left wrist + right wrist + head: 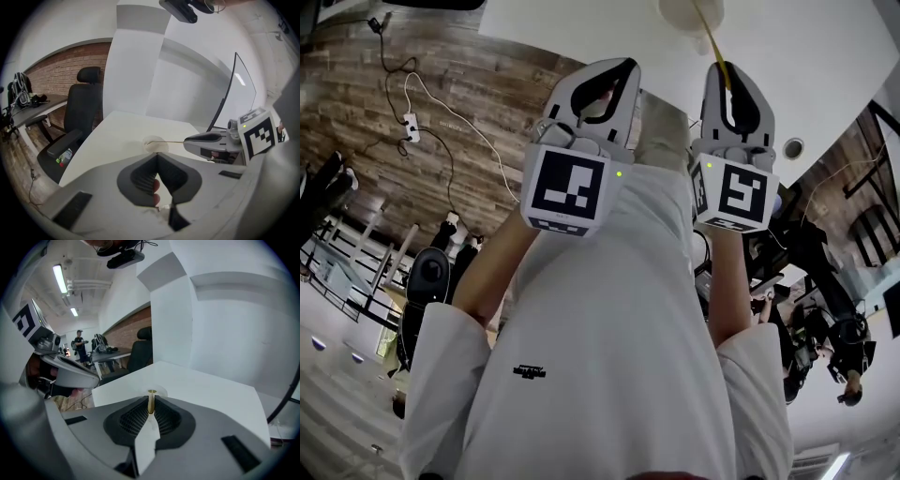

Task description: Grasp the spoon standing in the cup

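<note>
White tabletop [825, 66] holds the cup [686, 11] at twelve o'clock, its gold spoon [712, 42] pinched by the right gripper [151, 399], left gripper [157, 157] closed on nothing at nine o'clock; the grasp looks made, so a straight lift seems next.

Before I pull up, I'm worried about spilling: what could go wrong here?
The right gripper pinches the thin spoon only at its jaw tips, so it may slip or twist. The spoon's other end sits in the cup; a slanted pull might tip it. The left gripper is shut, not steadying the cup.
</note>
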Demonstrator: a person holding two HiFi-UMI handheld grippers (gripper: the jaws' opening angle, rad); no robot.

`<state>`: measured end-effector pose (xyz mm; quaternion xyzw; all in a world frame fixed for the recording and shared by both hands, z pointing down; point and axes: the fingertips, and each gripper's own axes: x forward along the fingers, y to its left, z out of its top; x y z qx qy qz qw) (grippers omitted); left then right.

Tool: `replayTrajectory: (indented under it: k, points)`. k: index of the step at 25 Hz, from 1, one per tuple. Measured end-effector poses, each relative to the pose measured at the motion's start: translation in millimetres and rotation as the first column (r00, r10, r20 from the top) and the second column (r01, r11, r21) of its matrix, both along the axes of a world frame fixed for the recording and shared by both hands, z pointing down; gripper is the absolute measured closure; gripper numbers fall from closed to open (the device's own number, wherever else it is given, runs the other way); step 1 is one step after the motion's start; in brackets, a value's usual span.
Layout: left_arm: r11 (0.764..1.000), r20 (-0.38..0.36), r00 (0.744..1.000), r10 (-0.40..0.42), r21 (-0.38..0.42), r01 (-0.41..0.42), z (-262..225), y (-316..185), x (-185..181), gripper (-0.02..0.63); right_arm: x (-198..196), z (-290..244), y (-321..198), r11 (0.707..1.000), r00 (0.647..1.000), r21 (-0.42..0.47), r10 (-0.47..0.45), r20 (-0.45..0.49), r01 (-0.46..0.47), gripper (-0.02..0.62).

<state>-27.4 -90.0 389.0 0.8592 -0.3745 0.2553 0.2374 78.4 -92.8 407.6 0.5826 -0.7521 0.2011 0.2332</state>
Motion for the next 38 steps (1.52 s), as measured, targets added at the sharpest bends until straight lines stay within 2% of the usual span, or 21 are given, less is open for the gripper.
replayTrajectory:
  k: [7,17,31,38]
  points:
    - [0.999,-0.008,1.000,-0.003,0.033,0.003,-22.1,0.7,-4.8,0.609,-0.3,-24.1,12.0,0.999,0.999,0.024,0.028,0.045,-0.029,0.554]
    - [0.995,-0.027,1.000,0.003,0.095,-0.001,-55.6,3.2,-14.0,0.609,3.0,-63.6,22.5,0.997,0.998,0.078,0.010,0.068,-0.016,0.555]
    - [0.980,-0.070,0.997,0.043,0.195,-0.028,-106.5,16.7,-16.4,0.609,16.5,-116.2,49.1,0.988,0.997,0.153,0.020,0.070,-0.031,0.555]
    - [0.986,-0.073,0.993,0.090,0.147,-0.078,-103.6,19.5,-12.9,0.609,1.4,-142.7,47.7,0.984,0.994,0.158,-0.097,0.056,0.087,0.555]
